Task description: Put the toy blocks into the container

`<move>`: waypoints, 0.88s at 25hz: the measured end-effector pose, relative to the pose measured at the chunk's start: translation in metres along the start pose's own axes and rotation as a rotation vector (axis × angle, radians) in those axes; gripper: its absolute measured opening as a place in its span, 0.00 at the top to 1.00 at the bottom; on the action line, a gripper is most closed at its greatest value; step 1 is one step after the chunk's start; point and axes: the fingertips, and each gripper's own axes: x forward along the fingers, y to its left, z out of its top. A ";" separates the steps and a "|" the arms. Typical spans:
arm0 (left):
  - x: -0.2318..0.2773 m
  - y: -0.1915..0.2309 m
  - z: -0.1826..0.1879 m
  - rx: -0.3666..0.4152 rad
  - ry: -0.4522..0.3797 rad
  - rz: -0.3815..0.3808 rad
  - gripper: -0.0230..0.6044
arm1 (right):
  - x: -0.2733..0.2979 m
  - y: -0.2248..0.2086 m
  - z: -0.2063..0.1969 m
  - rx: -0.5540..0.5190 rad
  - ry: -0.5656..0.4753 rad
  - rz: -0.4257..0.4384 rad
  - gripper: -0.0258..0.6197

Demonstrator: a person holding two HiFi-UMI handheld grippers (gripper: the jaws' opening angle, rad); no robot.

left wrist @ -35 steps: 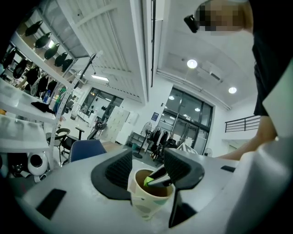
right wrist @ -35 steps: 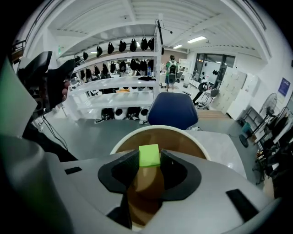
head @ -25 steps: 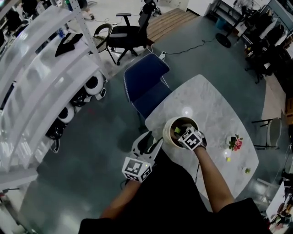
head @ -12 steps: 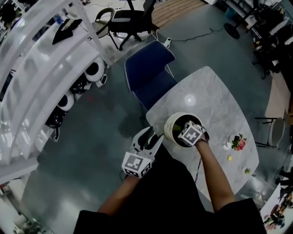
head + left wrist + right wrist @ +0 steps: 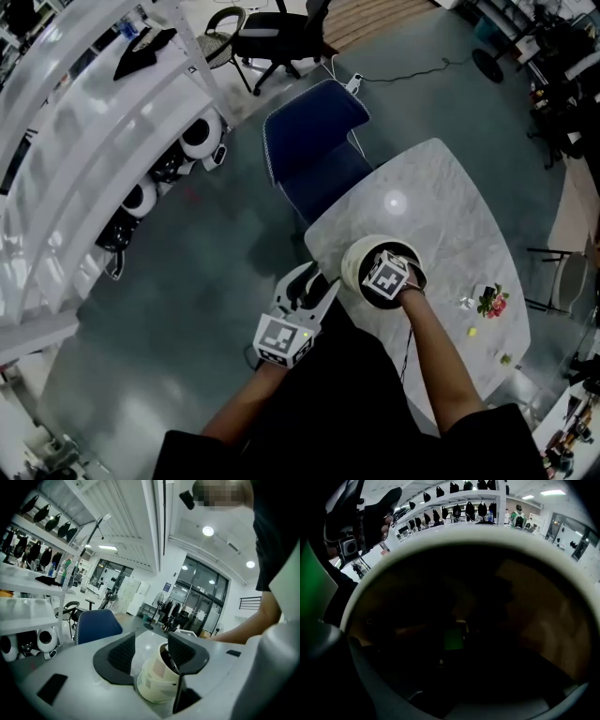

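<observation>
The head view looks steeply down from high above the marble table [image 5: 459,234], cream container [image 5: 351,261] and blue chair [image 5: 314,141]. The left gripper view sits low near the container [image 5: 154,681], facing nearly level across it to the same chair [image 5: 96,625]. The right gripper view points down into that container [image 5: 478,534], so close its rim rings the frame.

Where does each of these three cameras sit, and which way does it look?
Head view: on the person's head, looking steeply down at the table, container, both forearms, left gripper and right gripper.
Left gripper view: on the left gripper, looking nearly level past its parted jaws at the container; a forearm at right.
Right gripper view: on the right gripper, looking down into the container's dark inside at a green block; its jaws are too dark to read.
All three share the container.
</observation>
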 end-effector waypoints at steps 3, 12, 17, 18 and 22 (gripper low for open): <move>-0.003 0.004 -0.002 -0.009 0.002 0.015 0.65 | 0.010 0.002 0.001 -0.033 0.020 0.005 0.75; -0.011 0.003 -0.007 -0.016 0.014 0.037 0.65 | 0.017 0.002 0.000 -0.064 0.014 0.022 0.74; -0.015 0.001 -0.008 -0.012 0.010 0.031 0.65 | 0.012 0.005 0.001 -0.056 0.012 0.012 0.73; -0.016 0.001 -0.008 -0.013 0.007 0.029 0.65 | 0.010 0.005 0.002 -0.054 0.008 0.008 0.73; -0.022 -0.002 0.000 -0.021 -0.012 0.013 0.65 | -0.002 0.005 0.001 -0.037 0.009 -0.022 0.73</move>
